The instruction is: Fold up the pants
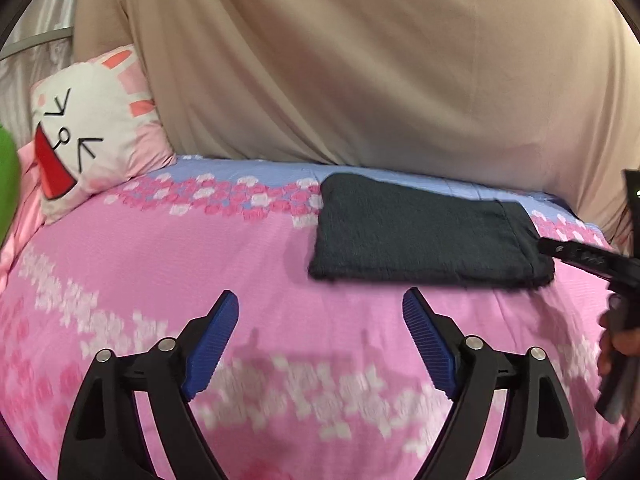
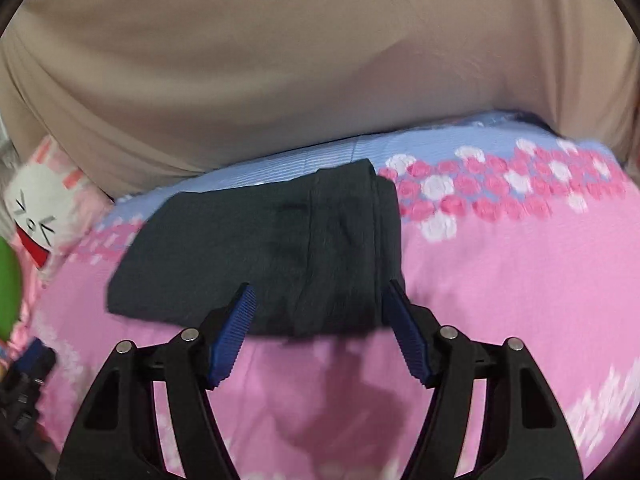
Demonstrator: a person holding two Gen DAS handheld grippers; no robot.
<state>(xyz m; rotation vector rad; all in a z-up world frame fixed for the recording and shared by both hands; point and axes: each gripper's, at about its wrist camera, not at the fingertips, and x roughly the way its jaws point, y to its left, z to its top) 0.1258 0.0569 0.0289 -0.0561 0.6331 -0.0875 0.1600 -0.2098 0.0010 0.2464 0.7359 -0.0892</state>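
The dark grey pants [image 1: 424, 232] lie folded into a flat rectangle on the pink flowered bed cover [image 1: 240, 264]. My left gripper [image 1: 320, 300] is open and empty, hovering over the cover in front and left of the pants. My right gripper [image 2: 318, 288] is open and empty just above the near edge of the folded pants [image 2: 280, 240]. In the left wrist view the right gripper's black body [image 1: 576, 256] shows at the right end of the pants. In the right wrist view part of the left gripper [image 2: 28, 360] shows at the far left.
A beige curtain [image 1: 360, 60] hangs behind the bed. A white and pink bunny-face pillow [image 1: 88, 128] stands at the back left, also in the right wrist view [image 2: 40, 208]. A green object [image 1: 6, 184] sits at the left edge. The cover [image 2: 520, 280] extends right.
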